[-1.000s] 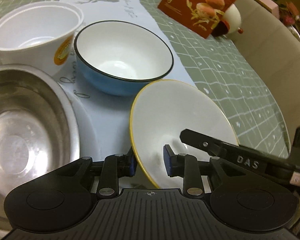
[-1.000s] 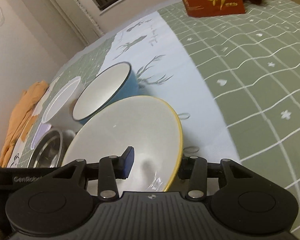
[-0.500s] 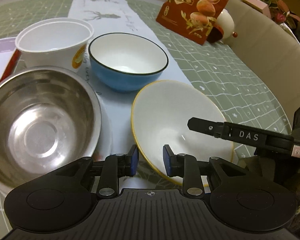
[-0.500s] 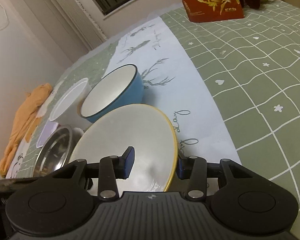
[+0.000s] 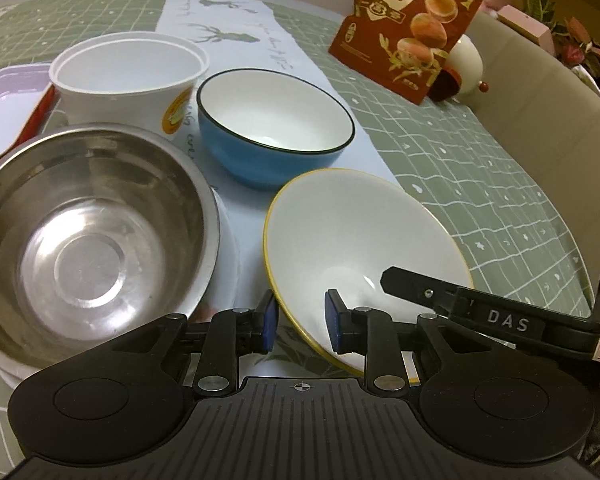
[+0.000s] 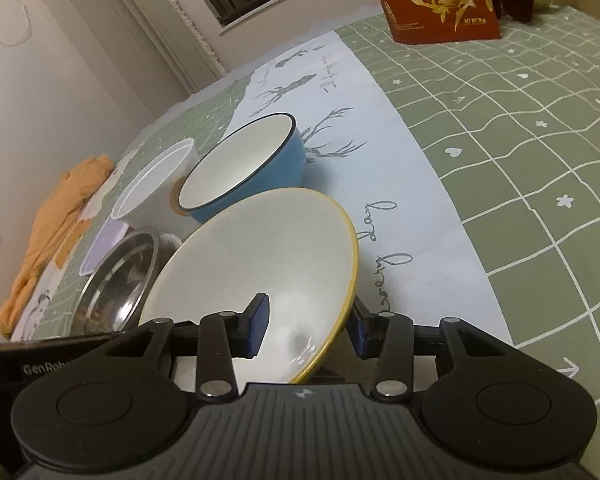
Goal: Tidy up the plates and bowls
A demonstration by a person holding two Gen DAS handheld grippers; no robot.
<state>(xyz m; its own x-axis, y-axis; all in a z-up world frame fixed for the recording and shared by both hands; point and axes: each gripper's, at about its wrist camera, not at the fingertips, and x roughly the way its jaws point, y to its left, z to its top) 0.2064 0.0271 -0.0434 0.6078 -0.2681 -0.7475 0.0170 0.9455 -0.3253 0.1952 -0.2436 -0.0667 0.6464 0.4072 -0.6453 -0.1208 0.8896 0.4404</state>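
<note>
Grip check first: right gripper (image 6: 306, 326) is clamped on the near rim of the yellow-rimmed bowl (image 6: 260, 256), one pad inside, one under the outer wall. Left gripper (image 5: 298, 326) straddles the opposite edge of the same bowl (image 5: 360, 248), but its pads stand slightly apart from the rim (a visible gap each side), so it is loose rather than gripping.

Change since a second ago: the bowl sat steeply tilted and close to the lens; now it has been drawn back toward the near desk edge and lies flatter, with more of the neighbours in view. My reading is that it is being carried or repositioned, not yet stacked.

Just left, stainless steel bowl (image 5: 88, 240) sits on a white plate (image 5: 230, 256). Behind, blue bowl (image 5: 276, 120), upright and empty. Further left, white plastic tub (image 5: 128, 76). Far back on the green checked cloth, quail eggs packet (image 5: 412, 28).

Likely destination is one of the open bowls; none holds anything yet.
</note>
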